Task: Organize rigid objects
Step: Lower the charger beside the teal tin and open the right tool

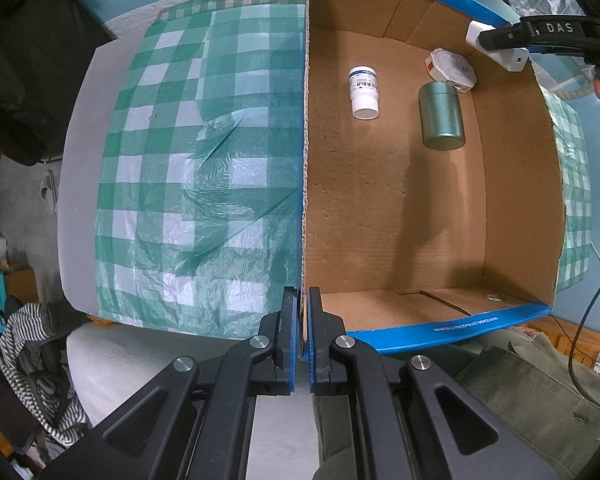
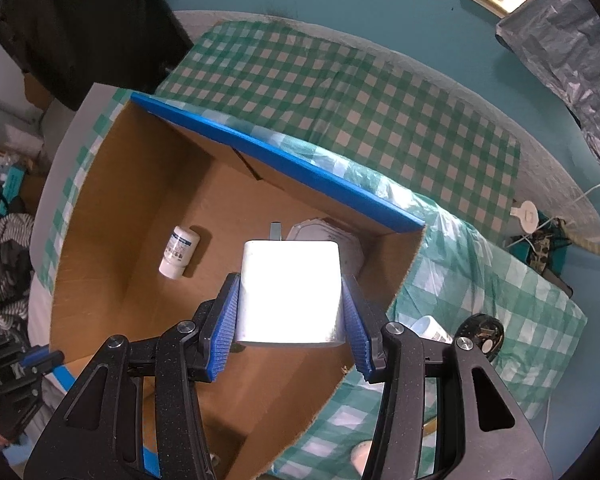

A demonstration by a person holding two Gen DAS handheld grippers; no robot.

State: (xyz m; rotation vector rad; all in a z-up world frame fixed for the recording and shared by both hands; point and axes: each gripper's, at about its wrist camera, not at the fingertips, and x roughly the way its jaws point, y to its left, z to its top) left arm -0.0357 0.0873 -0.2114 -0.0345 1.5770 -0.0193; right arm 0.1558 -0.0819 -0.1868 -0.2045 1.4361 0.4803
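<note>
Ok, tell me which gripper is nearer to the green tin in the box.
Right. The right gripper holds a white charger above the box's far corner, close to the green tin. The left gripper pinches the box wall at the opposite end.

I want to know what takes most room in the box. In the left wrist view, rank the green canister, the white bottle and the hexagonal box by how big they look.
1. green canister
2. and 3. white bottle and hexagonal box: these look too alike to rank.
</note>
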